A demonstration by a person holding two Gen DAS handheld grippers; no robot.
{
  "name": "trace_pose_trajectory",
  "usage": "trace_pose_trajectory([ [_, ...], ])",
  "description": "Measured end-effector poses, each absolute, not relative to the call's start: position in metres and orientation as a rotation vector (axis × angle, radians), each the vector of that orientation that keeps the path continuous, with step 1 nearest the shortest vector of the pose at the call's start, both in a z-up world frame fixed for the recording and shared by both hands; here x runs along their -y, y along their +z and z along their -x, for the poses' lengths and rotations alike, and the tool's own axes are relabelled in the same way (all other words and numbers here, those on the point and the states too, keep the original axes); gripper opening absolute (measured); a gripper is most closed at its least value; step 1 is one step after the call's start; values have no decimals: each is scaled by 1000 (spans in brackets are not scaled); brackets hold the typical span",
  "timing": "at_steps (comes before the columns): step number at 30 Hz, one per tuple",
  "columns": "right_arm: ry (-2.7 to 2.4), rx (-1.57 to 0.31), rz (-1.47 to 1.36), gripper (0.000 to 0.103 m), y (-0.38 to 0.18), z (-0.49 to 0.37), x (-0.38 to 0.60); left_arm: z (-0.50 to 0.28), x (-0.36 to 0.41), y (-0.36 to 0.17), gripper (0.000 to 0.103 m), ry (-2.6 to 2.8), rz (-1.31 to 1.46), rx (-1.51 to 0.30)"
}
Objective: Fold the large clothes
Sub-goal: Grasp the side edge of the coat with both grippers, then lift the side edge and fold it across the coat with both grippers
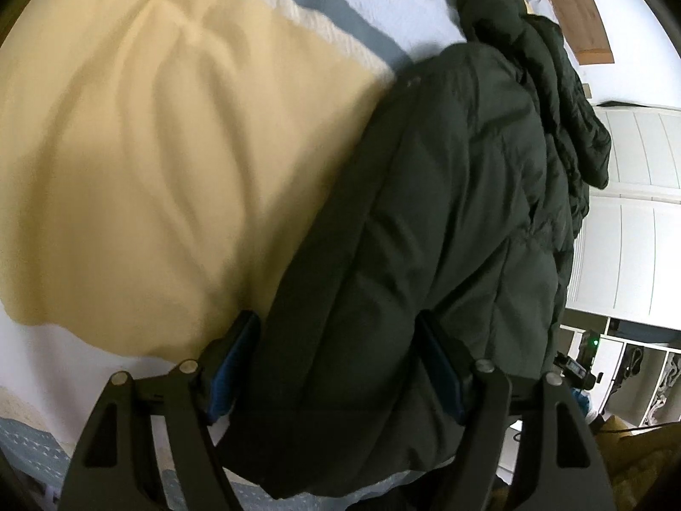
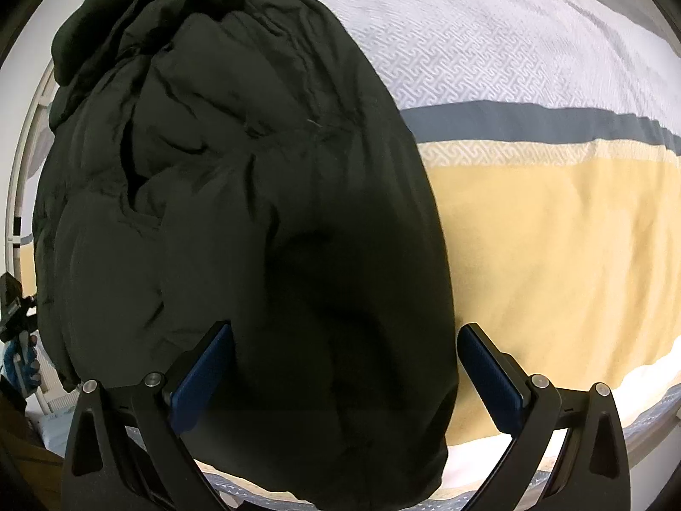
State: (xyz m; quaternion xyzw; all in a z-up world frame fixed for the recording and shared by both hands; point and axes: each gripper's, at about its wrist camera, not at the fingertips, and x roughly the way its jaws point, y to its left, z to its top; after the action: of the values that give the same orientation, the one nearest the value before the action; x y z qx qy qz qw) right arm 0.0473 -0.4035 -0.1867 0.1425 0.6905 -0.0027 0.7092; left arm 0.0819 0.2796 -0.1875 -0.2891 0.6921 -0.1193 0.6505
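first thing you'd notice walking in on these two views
A big dark puffer jacket fills the middle of both views, lying on a bed cover banded in yellow, grey and white. Both the left gripper and the right gripper stand wide open with the jacket's near hem bulging between their blue pads. White cabinet doors show at the right edge of the left wrist view.

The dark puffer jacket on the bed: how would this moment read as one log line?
stage: fold in progress | jacket: on striped bedspread | left gripper: jaws apart, straddling jacket edge | right gripper: open, over jacket hem
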Motion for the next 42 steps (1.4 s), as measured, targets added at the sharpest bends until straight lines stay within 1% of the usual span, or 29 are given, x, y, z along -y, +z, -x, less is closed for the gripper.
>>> trace_pose_trajectory([
  [2,2,-1538,-324,102,-190,-44,410,-79,-276,-190,79,-286,655,-1589],
  [11,53,-1577,-502,102,-220,-23,429,-70,-264,-189,80,-303,676,-1606],
  [17,93,-1579,-572,102,-233,1,428,-66,-254,-187,77,-289,678,-1592],
  [21,107,-1581,-617,99,-242,13,436,-63,-248,-185,72,-282,704,-1587],
  [22,117,-1584,-623,96,-243,16,435,-62,-244,-184,70,-278,710,-1586],
  [23,128,-1589,-626,89,-245,15,424,-61,-242,-183,68,-276,720,-1583],
  [24,141,-1593,-628,84,-243,18,420,-60,-239,-182,63,-276,726,-1580],
  [26,159,-1592,-633,57,-240,23,419,-58,-236,-179,45,-282,739,-1575],
  [27,176,-1586,-649,51,-238,25,418,-58,-231,-177,41,-284,745,-1572],
  [29,198,-1581,-650,37,-234,26,418,-59,-222,-171,25,-288,735,-1566],
  [30,214,-1582,-636,34,-232,25,414,-60,-220,-168,23,-286,718,-1563],
  [32,243,-1581,-610,21,-227,22,407,-62,-213,-161,15,-288,688,-1556],
  [35,289,-1565,-577,14,-209,20,399,-66,-202,-145,12,-306,665,-1535],
  [38,318,-1521,-563,12,-193,7,394,-73,-198,-123,11,-317,683,-1485],
  [42,337,-1414,-556,11,-154,-11,394,-88,-201,-85,10,-325,765,-1373],
])
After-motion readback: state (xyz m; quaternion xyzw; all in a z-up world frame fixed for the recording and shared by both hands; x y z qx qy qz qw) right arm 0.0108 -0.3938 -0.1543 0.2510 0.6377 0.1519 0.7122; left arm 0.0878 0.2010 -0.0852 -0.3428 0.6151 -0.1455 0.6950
